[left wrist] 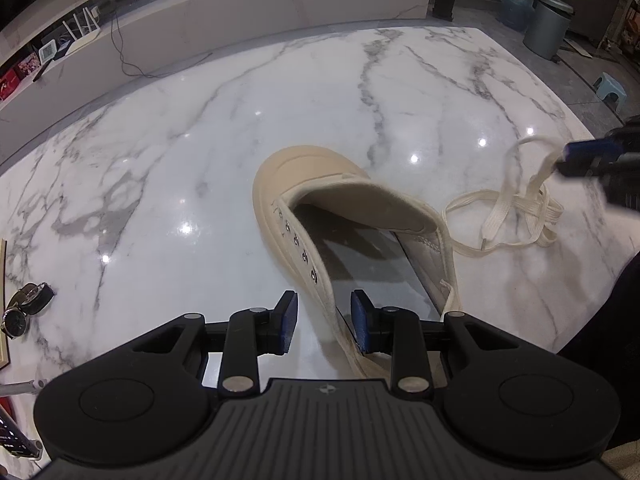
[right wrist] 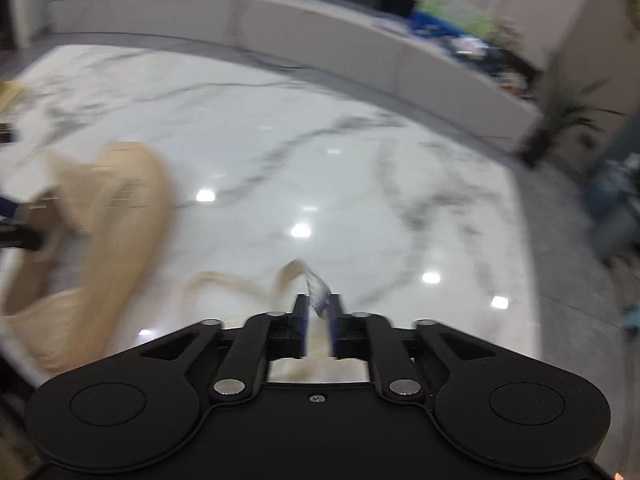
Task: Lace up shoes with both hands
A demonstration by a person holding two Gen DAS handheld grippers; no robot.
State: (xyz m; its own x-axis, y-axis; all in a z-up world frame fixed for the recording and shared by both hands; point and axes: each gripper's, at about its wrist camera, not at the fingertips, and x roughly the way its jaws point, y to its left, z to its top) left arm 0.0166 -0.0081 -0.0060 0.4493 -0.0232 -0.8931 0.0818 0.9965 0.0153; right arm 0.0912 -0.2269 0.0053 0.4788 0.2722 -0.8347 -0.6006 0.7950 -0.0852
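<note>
**A:** Where is the shoe, and what has hold of it?

**B:** A beige canvas shoe [left wrist: 320,184] lies tipped on a white marble table [left wrist: 200,140], toe pointing away and opening facing the camera. It has no lace in it. The left gripper [left wrist: 324,318] straddles the near edge of the eyelet flap with its jaws partly open. The right pad looks to be against the fabric, while bare table shows between the flap and the left pad, so nothing is clamped.

**A:** And the lace?

**B:** A flat cream lace [left wrist: 500,208] sits in a loose heap on the table to the right of the shoe, with one strand rising to the right gripper [right wrist: 318,302]. That view is blurred. Its jaws stand slightly apart with the lace's clear plastic tip [right wrist: 318,290] between them. Whether they are pinching it, I cannot tell.

**A:** How will these things handle?

**B:** Probably light and soft. The lace is limp and will sag or slip, so the stiff tip is the best place to hold it, close to the end. The canvas flap bends easily and the polished table looks slippery. Gripping the flap just beside the metal eyelets [left wrist: 296,240] should steady the shoe for threading.
</note>
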